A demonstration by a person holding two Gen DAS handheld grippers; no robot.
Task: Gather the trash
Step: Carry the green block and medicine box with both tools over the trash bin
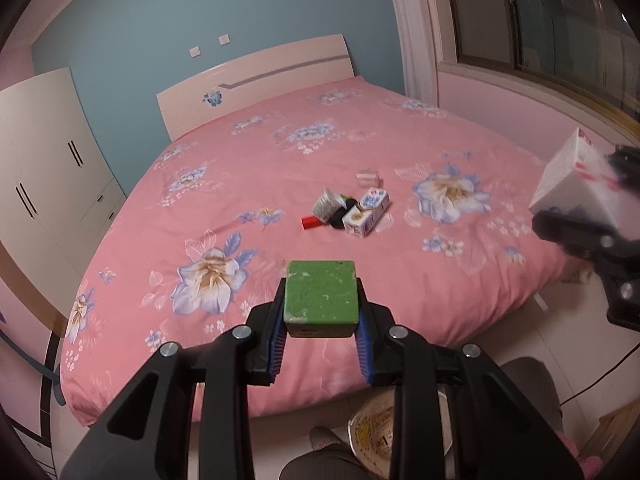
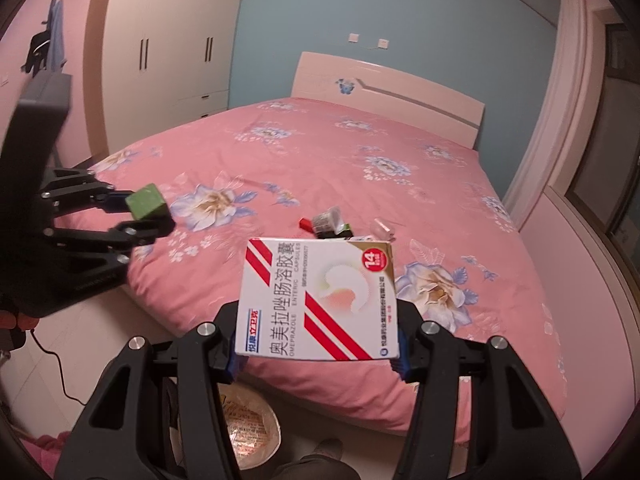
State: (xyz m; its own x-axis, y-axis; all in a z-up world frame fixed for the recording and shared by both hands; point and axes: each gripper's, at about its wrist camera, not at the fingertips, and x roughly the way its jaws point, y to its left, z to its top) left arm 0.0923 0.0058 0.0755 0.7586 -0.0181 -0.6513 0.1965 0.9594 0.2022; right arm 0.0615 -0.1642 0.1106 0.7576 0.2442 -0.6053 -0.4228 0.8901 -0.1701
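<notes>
My left gripper point(image 1: 320, 312) is shut on a green sponge block point(image 1: 320, 298) and holds it above the foot of the bed; it also shows in the right wrist view point(image 2: 146, 216) at the left. My right gripper point(image 2: 318, 354) is shut on a white medicine box with red stripes point(image 2: 320, 300), held above the bed's edge; the box also shows at the left wrist view's right edge point(image 1: 572, 180). More trash lies mid-bed: small cartons point(image 1: 368, 216), a crumpled cup point(image 1: 326, 204), a red item point(image 1: 310, 222).
A pink floral bedspread point(image 1: 280, 184) covers the bed. A bin with a printed bag point(image 2: 248, 432) stands on the floor below the grippers. A white wardrobe point(image 2: 160, 48) is at the left wall. A window point(image 1: 560, 20) is at the right.
</notes>
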